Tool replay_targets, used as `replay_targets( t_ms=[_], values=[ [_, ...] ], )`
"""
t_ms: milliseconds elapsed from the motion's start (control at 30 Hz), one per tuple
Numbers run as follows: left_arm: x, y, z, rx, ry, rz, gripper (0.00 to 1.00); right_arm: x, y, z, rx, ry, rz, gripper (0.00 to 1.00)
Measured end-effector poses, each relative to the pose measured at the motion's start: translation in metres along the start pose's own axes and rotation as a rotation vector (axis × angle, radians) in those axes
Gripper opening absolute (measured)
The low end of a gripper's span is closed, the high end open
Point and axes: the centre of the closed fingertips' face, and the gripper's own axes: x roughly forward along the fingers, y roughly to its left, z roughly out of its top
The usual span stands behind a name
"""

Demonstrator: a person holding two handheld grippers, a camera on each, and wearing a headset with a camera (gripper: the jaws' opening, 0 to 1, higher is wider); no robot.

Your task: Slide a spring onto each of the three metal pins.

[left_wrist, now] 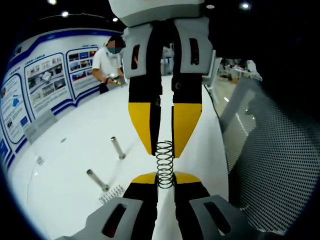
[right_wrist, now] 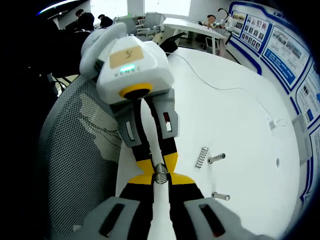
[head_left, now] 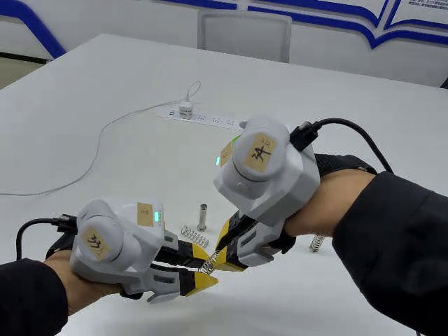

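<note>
We hold the left gripper [head_left: 203, 267] at eight o'clock and the right gripper [head_left: 217, 252] at two o'clock of one spring [head_left: 208, 264] between them. On the table [head_left: 84, 126], a pin [head_left: 202, 217] stands at twelve o'clock, a second spring [head_left: 194, 236] beside it, the power strip [head_left: 203, 117] and the chair [head_left: 243, 33] beyond.

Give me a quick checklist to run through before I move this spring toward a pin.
1. Spring gripped: ok, the left gripper and right gripper clamp opposite ends of the held spring.
2. Pins standing: ok, farther pin and nearer pin stand on the table.
3. Those pins bare: ok.
4. Third pin located: cannot tell.
5. Spring lined up over a pin: not ok, it is off to one side.
6. Spare spring: ok, a loose spring lies by the nearer pin.
</note>
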Motion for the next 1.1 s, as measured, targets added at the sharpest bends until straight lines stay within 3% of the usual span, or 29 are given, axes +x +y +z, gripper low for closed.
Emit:
replay_targets(
  t_ms=[300, 400, 767, 1100],
  values=[
    [0.000, 0.001, -0.001, -0.025, -0.009, 0.001, 0.11, 0.002, -0.001, 0.003, -0.014, -0.015, -0.001, 0.12],
    [0.000, 0.001, -0.002, -0.025, -0.004, 0.000, 0.11, 0.004, -0.002, 0.001, -0.013, -0.010, 0.000, 0.17],
    [-0.001, 0.000, 0.003, -0.047, -0.029, -0.001, 0.11, 0.017, 0.002, -0.002, -0.019, 0.016, 0.026, 0.15],
    [-0.002, 0.000, 0.005, -0.049, -0.040, -0.002, 0.12, 0.015, 0.000, -0.002, -0.006, 0.009, 0.020, 0.12]
  ],
)
